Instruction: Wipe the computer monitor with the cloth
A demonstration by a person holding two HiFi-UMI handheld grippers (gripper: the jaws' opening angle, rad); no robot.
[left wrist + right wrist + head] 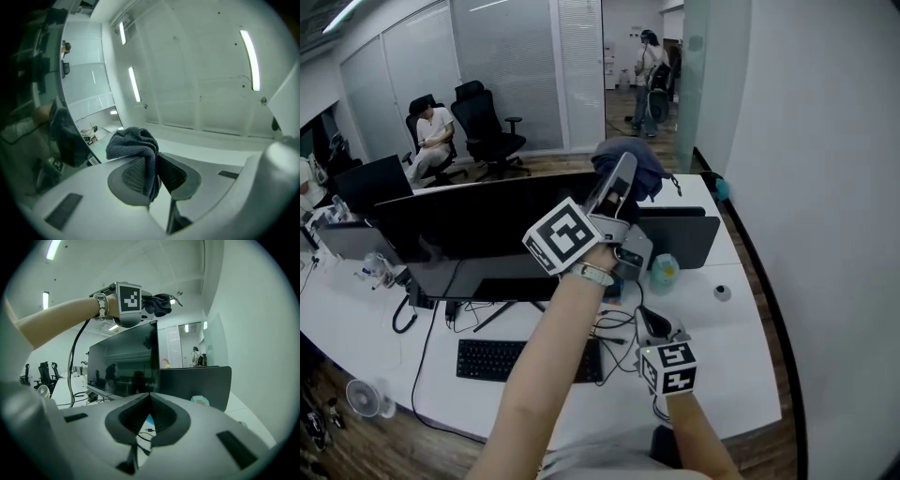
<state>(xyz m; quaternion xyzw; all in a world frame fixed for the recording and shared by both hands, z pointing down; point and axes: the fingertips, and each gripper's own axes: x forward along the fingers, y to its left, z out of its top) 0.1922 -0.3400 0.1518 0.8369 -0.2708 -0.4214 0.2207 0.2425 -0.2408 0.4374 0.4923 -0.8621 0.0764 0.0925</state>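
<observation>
White office desk (741,347) carries the wide black computer monitor (478,220), its long axis running left to right. Over its top right corner the left gripper (617,192) pinches the bunched dark grey towelling cloth (639,167), with the screen just below. The right gripper (652,323), jaws pressed together on nothing, sits lower and farther from the screen.

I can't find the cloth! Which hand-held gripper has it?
The left hand-held gripper, raised near the top of the monitor, is shut on the dark cloth. The right hand-held gripper, lower down, is shut on nothing.
</observation>
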